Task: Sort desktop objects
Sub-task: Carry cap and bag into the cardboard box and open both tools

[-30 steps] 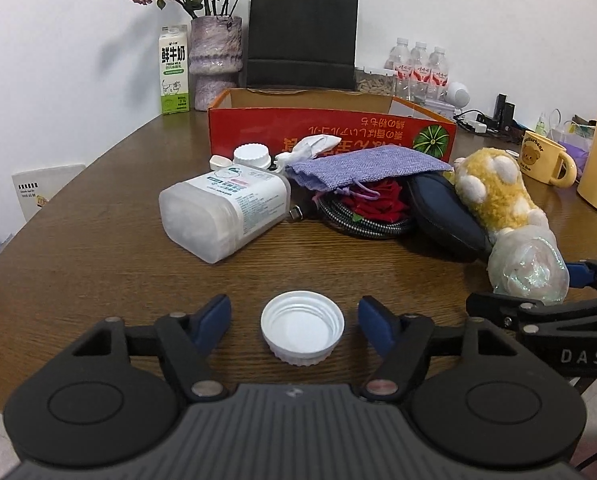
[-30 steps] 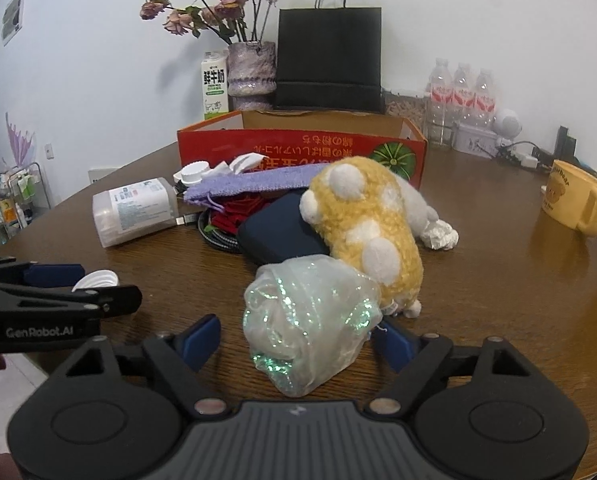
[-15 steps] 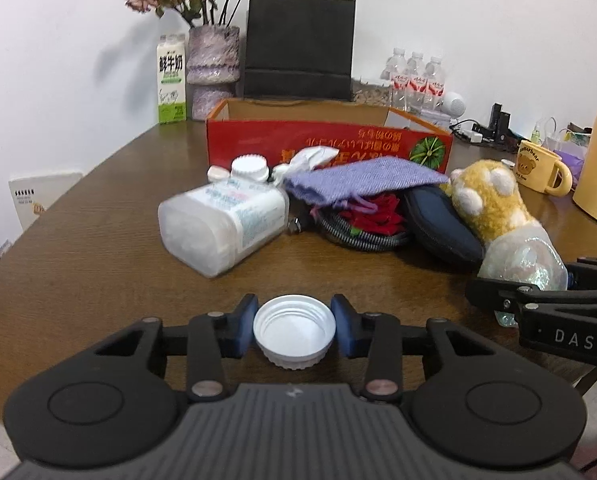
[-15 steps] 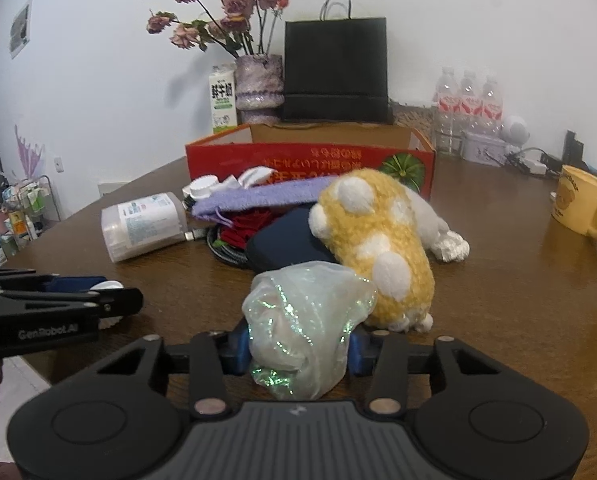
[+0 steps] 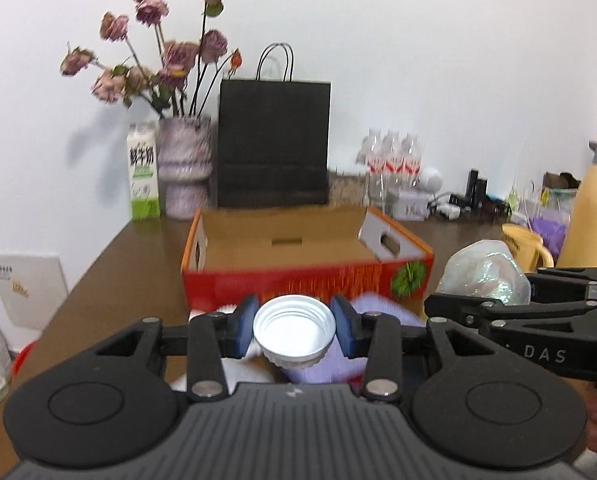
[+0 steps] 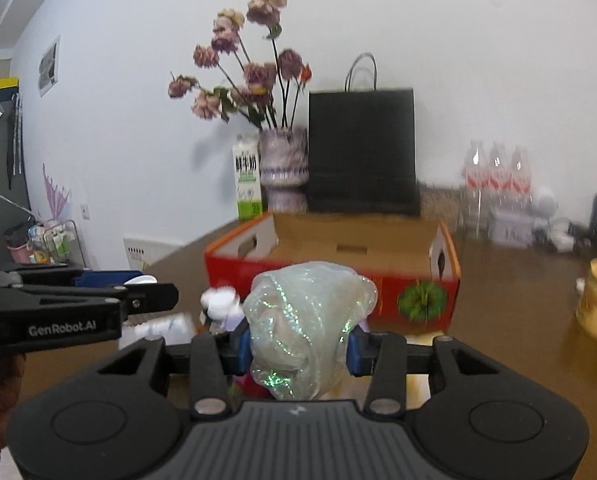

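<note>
While one gripper (image 5: 294, 331) clamps a white cap (image 5: 294, 334), another (image 6: 297, 346) clamps crumpled plastic (image 6: 306, 328).

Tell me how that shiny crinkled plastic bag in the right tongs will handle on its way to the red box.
The plastic bag looks floppy: it bulges above and below the right tongs, so it will probably sag and shift. Its glittery film seems slick, so it may creep out of a light squeeze. It is probably light and should drop softly into the red box.
</note>
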`<state>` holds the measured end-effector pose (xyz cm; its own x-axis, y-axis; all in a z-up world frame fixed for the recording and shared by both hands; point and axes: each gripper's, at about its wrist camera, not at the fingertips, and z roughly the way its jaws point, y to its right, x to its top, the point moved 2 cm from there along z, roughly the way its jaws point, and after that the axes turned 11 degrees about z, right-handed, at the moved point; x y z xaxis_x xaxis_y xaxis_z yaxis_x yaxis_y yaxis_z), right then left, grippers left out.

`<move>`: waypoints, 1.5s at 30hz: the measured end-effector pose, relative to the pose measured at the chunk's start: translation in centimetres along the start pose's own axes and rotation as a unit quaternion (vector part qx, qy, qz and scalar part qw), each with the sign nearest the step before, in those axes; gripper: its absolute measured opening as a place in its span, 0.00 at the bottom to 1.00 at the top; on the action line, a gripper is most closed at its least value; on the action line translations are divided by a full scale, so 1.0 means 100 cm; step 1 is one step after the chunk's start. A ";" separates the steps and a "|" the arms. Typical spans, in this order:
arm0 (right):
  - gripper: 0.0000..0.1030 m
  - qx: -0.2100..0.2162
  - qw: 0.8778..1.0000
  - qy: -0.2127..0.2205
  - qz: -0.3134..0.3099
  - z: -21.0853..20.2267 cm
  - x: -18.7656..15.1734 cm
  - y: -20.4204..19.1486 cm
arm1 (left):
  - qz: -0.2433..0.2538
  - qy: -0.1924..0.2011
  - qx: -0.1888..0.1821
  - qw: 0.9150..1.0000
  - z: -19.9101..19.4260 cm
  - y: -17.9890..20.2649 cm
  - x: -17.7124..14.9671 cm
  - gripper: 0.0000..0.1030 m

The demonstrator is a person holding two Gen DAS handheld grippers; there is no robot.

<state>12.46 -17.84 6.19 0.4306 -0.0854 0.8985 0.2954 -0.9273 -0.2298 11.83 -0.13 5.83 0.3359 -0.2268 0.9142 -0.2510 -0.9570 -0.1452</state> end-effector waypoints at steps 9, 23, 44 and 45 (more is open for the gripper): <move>0.40 -0.017 1.000 -0.022 0.000 0.066 0.080 0.024 | -0.004 -0.023 0.001 1.000 0.065 -0.032 0.072 0.40; 0.40 -0.080 0.985 -0.143 0.045 0.234 0.135 0.092 | -0.012 -0.169 0.018 0.985 0.237 -0.070 0.106 0.40; 0.63 -0.127 0.956 -0.265 0.028 0.364 0.104 0.116 | 0.011 -0.303 0.048 0.952 0.374 -0.080 0.065 0.46; 0.69 -0.127 0.955 -0.266 0.028 0.364 0.103 0.116 | 0.012 -0.303 0.048 0.952 0.373 -0.079 0.064 0.51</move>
<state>51.37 -16.21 -0.79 0.8318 -0.0034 0.5551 0.0717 -0.9909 -0.1135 49.84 -0.78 -1.27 0.8002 -0.2842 0.5282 -0.1910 -0.9555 -0.2247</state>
